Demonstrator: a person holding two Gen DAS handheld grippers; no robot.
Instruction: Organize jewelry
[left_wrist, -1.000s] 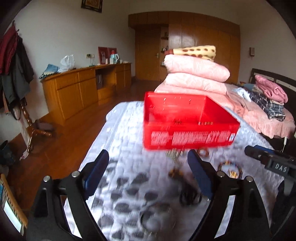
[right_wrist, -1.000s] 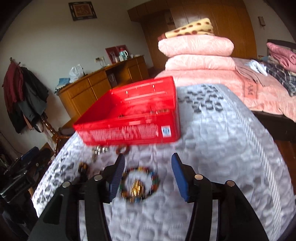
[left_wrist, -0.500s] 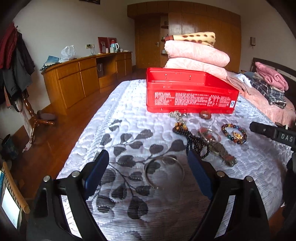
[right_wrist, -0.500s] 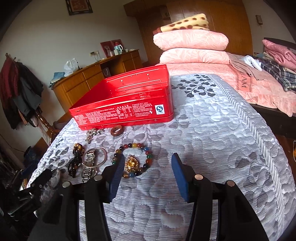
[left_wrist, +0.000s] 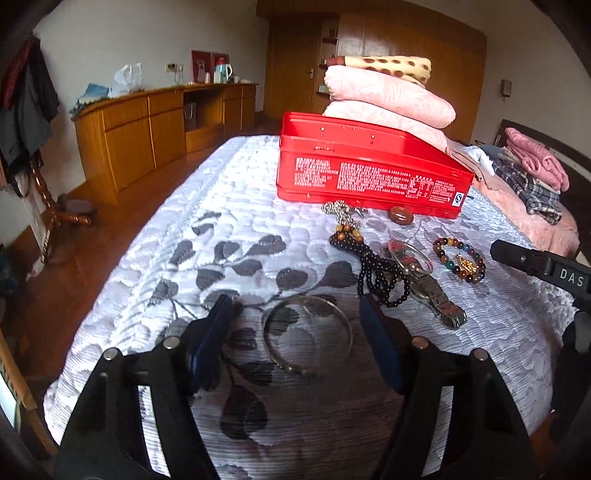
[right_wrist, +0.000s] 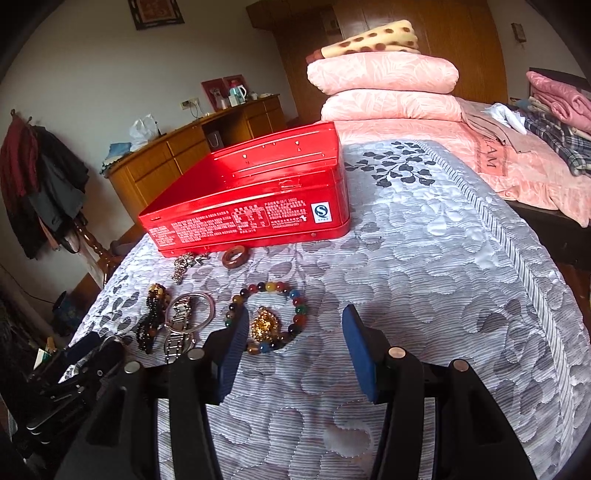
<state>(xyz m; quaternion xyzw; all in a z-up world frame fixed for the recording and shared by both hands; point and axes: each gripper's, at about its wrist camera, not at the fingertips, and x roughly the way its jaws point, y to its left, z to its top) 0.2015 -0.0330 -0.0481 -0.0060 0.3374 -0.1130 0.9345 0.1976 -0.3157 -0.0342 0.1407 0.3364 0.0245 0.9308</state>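
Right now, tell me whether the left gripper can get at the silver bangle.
Probably yes. The silver bangle lies flat on the bedspread between the closing pads of the left gripper, with nothing over it; the black bead necklace sits just beyond.

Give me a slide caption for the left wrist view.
Left claw closing around a clear glass bangle on the quilted bed, red metal tin behind.

A home bedroom: a quilted bedspread (right_wrist: 424, 258) covers the bed, stacked pink pillows (right_wrist: 384, 85) lie at twelve o'clock, a wooden sideboard (left_wrist: 147, 125) stands at ten o'clock, and coats (right_wrist: 40, 184) hang at nine (folded clothes (left_wrist: 532, 173) at two).
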